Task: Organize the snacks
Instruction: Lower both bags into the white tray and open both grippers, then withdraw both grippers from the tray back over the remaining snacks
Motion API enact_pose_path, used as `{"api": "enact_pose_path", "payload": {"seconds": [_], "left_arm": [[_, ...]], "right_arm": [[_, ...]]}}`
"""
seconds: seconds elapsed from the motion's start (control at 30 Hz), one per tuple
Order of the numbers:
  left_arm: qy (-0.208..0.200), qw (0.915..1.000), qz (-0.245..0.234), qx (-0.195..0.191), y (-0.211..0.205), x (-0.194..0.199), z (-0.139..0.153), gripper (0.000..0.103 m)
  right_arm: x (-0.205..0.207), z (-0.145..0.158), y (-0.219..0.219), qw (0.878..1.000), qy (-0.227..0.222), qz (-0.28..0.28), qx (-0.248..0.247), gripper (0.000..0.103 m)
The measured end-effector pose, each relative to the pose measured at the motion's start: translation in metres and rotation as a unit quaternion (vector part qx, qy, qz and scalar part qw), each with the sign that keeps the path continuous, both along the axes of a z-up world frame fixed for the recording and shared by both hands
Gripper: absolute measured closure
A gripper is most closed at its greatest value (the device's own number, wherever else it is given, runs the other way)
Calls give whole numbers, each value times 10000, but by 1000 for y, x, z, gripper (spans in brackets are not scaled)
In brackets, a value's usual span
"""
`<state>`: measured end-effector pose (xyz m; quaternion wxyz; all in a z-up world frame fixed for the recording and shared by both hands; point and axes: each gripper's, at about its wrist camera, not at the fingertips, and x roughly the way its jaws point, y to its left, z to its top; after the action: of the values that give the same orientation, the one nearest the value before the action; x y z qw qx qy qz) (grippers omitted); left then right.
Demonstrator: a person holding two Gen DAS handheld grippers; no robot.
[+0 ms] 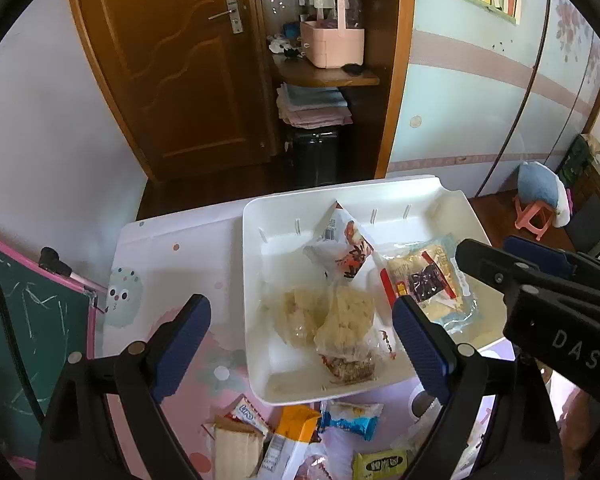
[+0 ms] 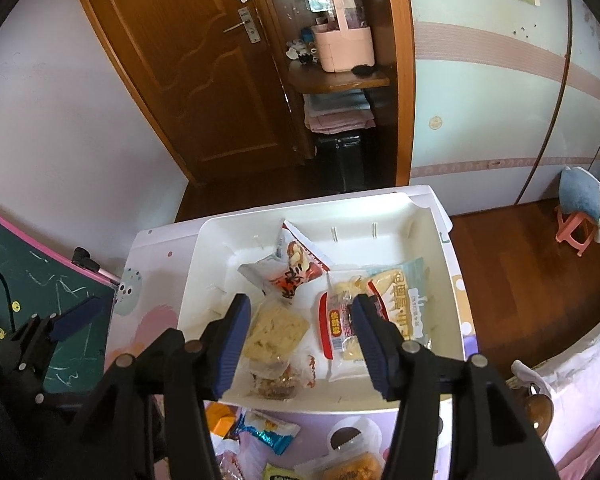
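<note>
A white tray (image 1: 256, 280) (image 2: 204, 264) sits on a pastel table and holds several snack packets: a red and white packet (image 1: 348, 248) (image 2: 296, 272), pale yellow noodle-like packs (image 1: 340, 320) (image 2: 276, 332) and a light blue bag (image 1: 432, 280) (image 2: 404, 296). My left gripper (image 1: 302, 332) is open and empty, hovering over the tray's near left part. My right gripper (image 2: 304, 340) is open and empty above the tray's near middle; it shows at the right in the left wrist view (image 1: 500, 264). Loose snacks (image 1: 300, 436) (image 2: 268, 432) lie on the table in front of the tray.
A green chalkboard (image 1: 28, 328) (image 2: 28, 280) stands at the left of the table. A wooden door (image 1: 172, 60), a shelf with a pink basket (image 1: 332, 40) and a pink stool (image 2: 576, 228) are beyond. A bed edge (image 2: 580, 380) lies at right.
</note>
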<state>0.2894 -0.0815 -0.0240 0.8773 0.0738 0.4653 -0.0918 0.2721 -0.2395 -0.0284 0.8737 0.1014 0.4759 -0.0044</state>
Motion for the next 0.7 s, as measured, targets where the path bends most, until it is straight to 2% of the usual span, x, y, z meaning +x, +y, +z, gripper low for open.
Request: {"api": "enact_pose_path", "payload": {"seconds": [0.7], "left_arm": [[-579,9976,294,-233,40,-94,65,11]], "right_arm": [[-92,58,10,9986,-457,204,-165,49]]}}
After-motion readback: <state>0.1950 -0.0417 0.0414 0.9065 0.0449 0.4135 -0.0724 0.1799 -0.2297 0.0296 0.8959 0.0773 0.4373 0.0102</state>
